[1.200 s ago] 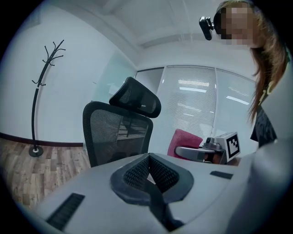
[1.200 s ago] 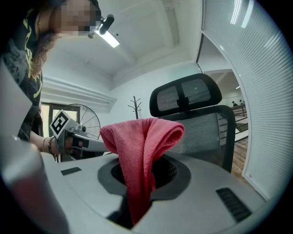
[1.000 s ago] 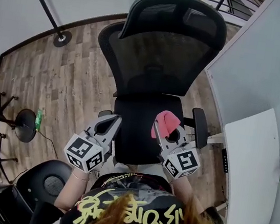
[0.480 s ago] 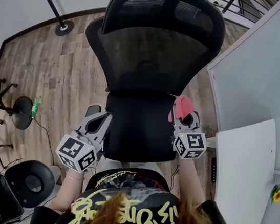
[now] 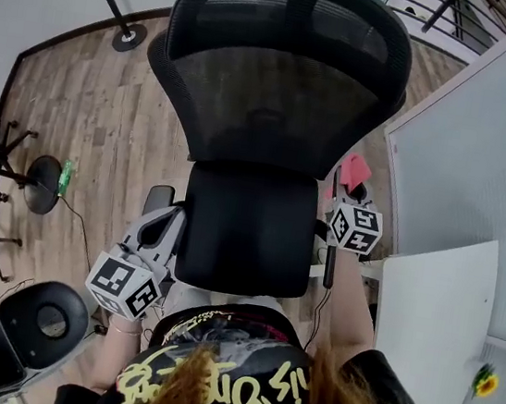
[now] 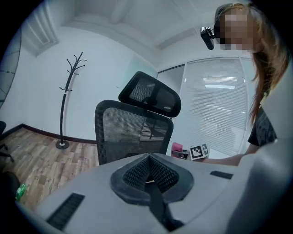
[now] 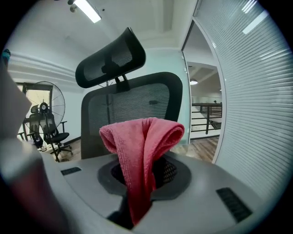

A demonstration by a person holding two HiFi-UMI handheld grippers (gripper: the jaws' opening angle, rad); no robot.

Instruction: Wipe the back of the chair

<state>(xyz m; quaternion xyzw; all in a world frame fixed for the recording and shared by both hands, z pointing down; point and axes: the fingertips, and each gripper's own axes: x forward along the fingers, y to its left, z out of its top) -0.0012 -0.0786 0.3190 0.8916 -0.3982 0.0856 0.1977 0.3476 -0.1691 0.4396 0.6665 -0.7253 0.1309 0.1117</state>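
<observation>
A black mesh office chair [image 5: 271,106] with a headrest faces me, its seat [image 5: 245,228] right in front. My right gripper [image 5: 349,184] is shut on a folded pink cloth [image 5: 353,171] [image 7: 139,151] and sits at the chair's right side, level with the bottom of the backrest [image 7: 128,109]. My left gripper [image 5: 160,230] is shut with nothing in it, low beside the seat's left edge near the left armrest [image 5: 157,199]. In the left gripper view the backrest [image 6: 130,132] stands ahead and the right gripper's marker cube [image 6: 199,151] shows beyond it.
A white desk [image 5: 433,315] and a blind-covered glass wall [image 5: 485,145] close in on the right. A coat stand [image 5: 127,36] is at the back left. More chairs [image 5: 41,316] and a fan base [image 5: 40,185] stand to the left on the wood floor.
My right gripper has carried the pink cloth up and to the right, from over the seat to the backrest's right side. The left gripper has drifted down and left.
</observation>
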